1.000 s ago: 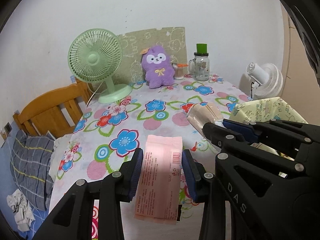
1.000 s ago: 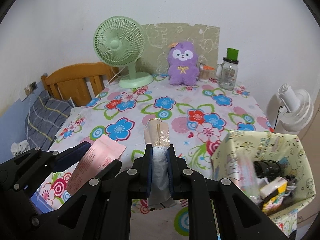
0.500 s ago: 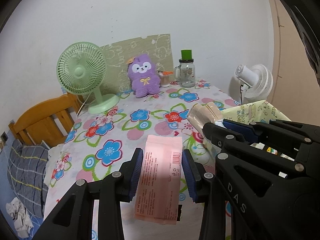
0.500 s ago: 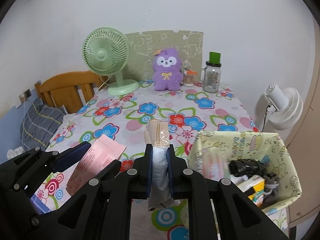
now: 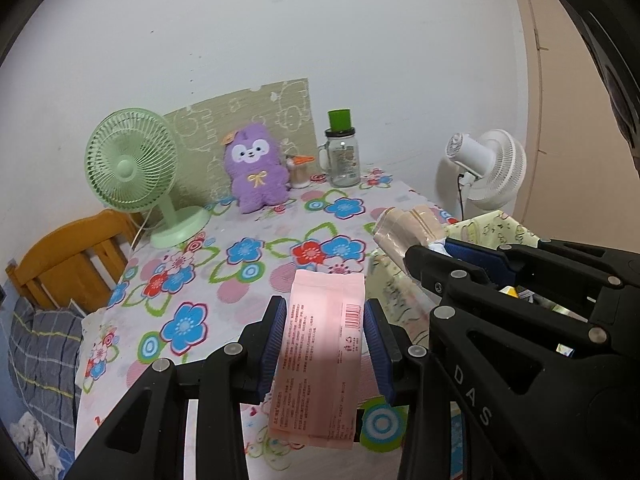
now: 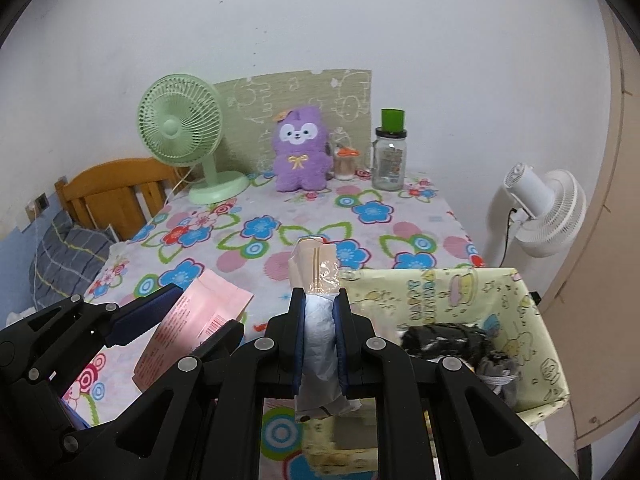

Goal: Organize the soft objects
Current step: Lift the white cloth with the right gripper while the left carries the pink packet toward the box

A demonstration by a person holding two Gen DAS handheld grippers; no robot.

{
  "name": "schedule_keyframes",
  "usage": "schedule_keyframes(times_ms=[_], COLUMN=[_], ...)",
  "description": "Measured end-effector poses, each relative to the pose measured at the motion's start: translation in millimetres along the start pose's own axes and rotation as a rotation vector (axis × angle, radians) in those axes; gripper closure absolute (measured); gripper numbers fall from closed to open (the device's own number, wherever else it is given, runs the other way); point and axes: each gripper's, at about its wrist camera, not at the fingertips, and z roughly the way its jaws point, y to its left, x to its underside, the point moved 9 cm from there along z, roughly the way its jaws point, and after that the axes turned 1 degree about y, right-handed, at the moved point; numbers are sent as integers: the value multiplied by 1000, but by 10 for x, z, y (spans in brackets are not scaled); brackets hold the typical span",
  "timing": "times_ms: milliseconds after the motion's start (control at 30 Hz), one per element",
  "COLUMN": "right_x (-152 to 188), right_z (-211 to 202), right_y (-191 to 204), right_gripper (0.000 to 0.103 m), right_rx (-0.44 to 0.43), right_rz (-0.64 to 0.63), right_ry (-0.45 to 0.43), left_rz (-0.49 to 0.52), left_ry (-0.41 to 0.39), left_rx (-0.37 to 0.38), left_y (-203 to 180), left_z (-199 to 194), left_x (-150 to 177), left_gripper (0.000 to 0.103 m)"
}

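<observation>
pink pack clamped btwn left hand-held gripper pads, above table.

Left gripper clamps pink packet (upright); fabric bin beside.

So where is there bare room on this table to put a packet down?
The flowered tablecloth is bare from the green fan and purple plush forward to its near edge. The back row by the jar is crowded; the yellow bin already holds things.

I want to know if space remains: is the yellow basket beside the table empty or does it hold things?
It holds things. The yellow basket has dark bundled items inside, with bare space around them.
</observation>
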Motion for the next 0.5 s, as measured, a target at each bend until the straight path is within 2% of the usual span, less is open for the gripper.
schedule_keyframes(times_ms=[500], right_x=[-71], right_z=[-82], right_y=[-463], right_gripper=[88], right_rx=[53], right_rz=[41], right_ry=[-20], left_rz=[31], left_ry=[-21], left_rx=[58], left_y=[-428], left_z=[73], left_x=[-200], left_gripper=[62])
